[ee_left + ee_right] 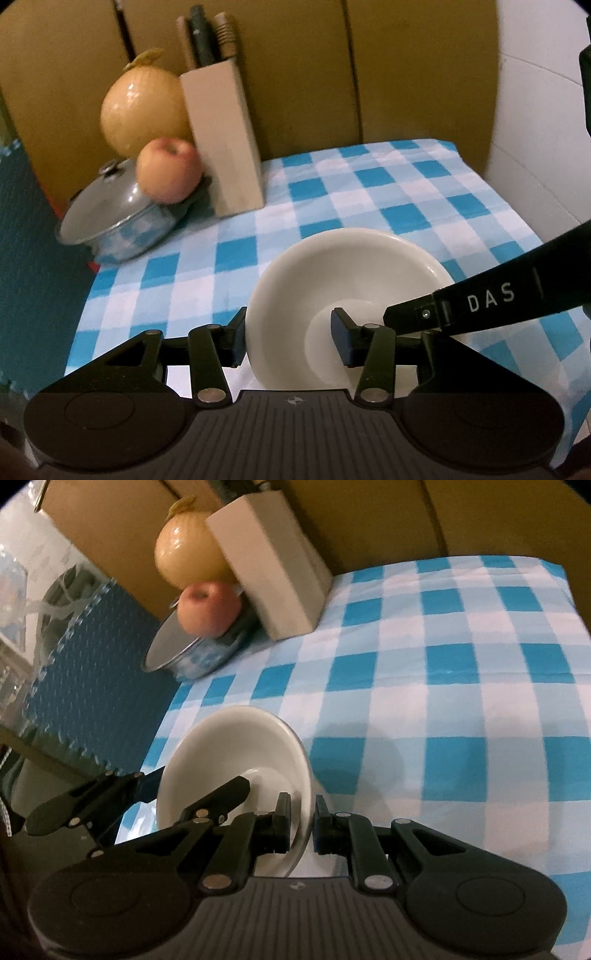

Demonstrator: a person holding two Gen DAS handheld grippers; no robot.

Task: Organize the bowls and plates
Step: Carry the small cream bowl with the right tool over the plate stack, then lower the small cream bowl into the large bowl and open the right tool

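Observation:
A white bowl (332, 269) hangs near the front of the blue-and-white checked cloth (388, 192). My left gripper (290, 341) straddles its left rim: one pad sits outside the wall, the other well inside, and they do not pinch it. In the right wrist view the bowl (229, 746) is tilted and casts a shadow on the cloth (443, 664). My right gripper (301, 825) is shut on the bowl's right rim. The right gripper (406, 317) reaches in from the right in the left wrist view. The left gripper (197, 781) shows at the bowl's far side in the right wrist view.
At the back left stand a steel pot with a lid (110, 218), an apple (170, 173) on it, a large onion (144, 110) and a knife block (221, 140). Cardboard walls close the back. A blue foam mat (85, 657) borders the cloth's left edge.

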